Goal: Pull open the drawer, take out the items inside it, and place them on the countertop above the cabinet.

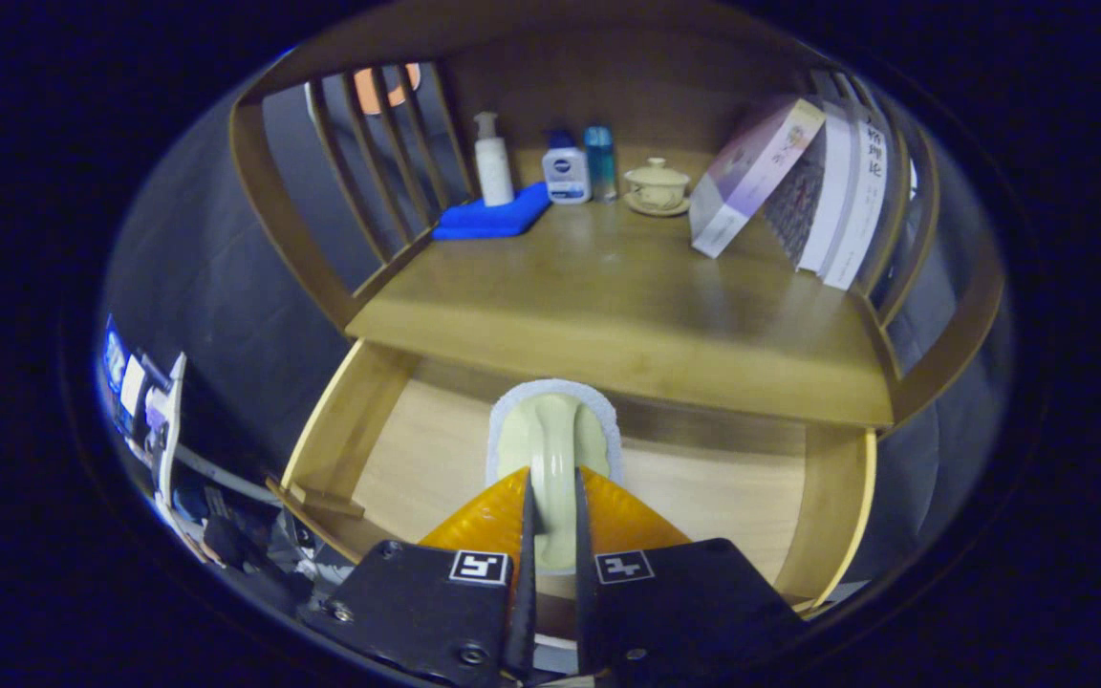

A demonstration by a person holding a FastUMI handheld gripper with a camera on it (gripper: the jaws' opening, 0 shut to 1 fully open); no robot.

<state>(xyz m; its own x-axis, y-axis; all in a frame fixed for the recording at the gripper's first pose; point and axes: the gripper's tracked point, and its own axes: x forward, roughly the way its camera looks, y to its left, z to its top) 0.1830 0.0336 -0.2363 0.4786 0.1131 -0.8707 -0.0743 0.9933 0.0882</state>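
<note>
Between the two fingers of the tool (pixel 550 521) sits the arched handle of a pale green scrubbing brush (pixel 555 449) with a white pad underneath; both fingers press on that handle, so the tool is closed narrow around it. Brush and tool are above the pulled-out drawer (pixel 340 430), whose wooden floor shows below them. Beyond the drawer lies the bench (pixel 608 296), carrying a blue cloth (pixel 493 218), a white pump bottle (pixel 493 162), two smaller bottles (pixel 567 170), a lidded cup (pixel 658 186) on a saucer, and leaning books (pixel 799 182).
</note>
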